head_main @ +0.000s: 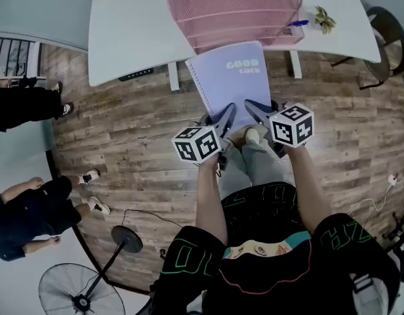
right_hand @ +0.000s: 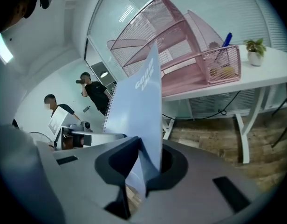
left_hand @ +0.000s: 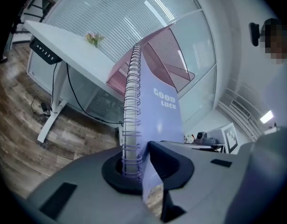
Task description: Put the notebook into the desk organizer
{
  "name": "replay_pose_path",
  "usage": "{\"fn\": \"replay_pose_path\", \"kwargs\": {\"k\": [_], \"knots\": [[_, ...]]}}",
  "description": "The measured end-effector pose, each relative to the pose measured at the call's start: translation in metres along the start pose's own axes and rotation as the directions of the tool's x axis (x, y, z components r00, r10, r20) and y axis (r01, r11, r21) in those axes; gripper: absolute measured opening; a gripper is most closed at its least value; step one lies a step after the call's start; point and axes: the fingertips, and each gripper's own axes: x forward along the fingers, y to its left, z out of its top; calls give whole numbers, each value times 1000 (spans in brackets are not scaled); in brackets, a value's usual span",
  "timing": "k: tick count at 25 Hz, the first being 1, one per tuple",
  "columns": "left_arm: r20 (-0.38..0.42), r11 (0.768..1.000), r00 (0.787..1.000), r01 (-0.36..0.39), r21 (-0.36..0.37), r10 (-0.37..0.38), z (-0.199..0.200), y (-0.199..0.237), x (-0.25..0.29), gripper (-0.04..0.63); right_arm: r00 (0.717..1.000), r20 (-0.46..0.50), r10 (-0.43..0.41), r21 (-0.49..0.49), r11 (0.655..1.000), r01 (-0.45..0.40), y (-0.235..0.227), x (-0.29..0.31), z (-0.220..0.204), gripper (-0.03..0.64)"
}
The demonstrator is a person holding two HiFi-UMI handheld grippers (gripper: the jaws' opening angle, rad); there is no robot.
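A lavender spiral notebook (head_main: 233, 83) printed "GOOD LUCK" hangs in the air in front of the white desk (head_main: 133, 28), its far edge close to the pink mesh desk organizer (head_main: 231, 8). My left gripper (head_main: 224, 121) is shut on the near edge by the spiral binding (left_hand: 131, 120). My right gripper (head_main: 256, 113) is shut on the same edge further right. In the left gripper view the notebook (left_hand: 158, 111) stands edge-on between the jaws of the left gripper (left_hand: 142, 174), with the organizer (left_hand: 160, 55) behind. In the right gripper view the notebook (right_hand: 140, 104) rises from the right gripper (right_hand: 144, 168) toward the organizer (right_hand: 167, 48).
A mesh pen cup (right_hand: 222, 64) with a blue pen (head_main: 297, 23) and a small plant (head_main: 324, 18) sit on the desk to the organizer's right. People stand at the left (head_main: 25, 104). There is a floor fan (head_main: 77, 287), a chair (head_main: 389, 31) and cables on the wood floor.
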Motion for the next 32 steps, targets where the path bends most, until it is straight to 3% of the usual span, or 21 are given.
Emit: {"fn": "replay_pose_path", "kwargs": {"k": [10,18,24,26,29,32], "knots": [[-139,995,989,33,-98,-47,-29,10,34,49,997,-72,7,143,990,3,-34,-2,-27,58],[-211,984,972,68,-164,-103,-14,22,49,49,993,-101,66,236,971,-41,-49,12,-14,64],[-208,962,960,137,-238,-188,11,23,63,46,992,-93,81,232,971,-58,-61,22,10,75],[-214,951,952,160,-265,-220,18,23,68,46,994,-84,72,220,974,-52,-65,24,18,94],[-220,933,935,207,-295,-277,27,19,75,43,995,-66,81,222,973,-65,-68,24,27,197],[-219,917,923,240,-320,-318,34,16,81,41,996,-49,78,197,978,-67,-71,21,34,252]]}}
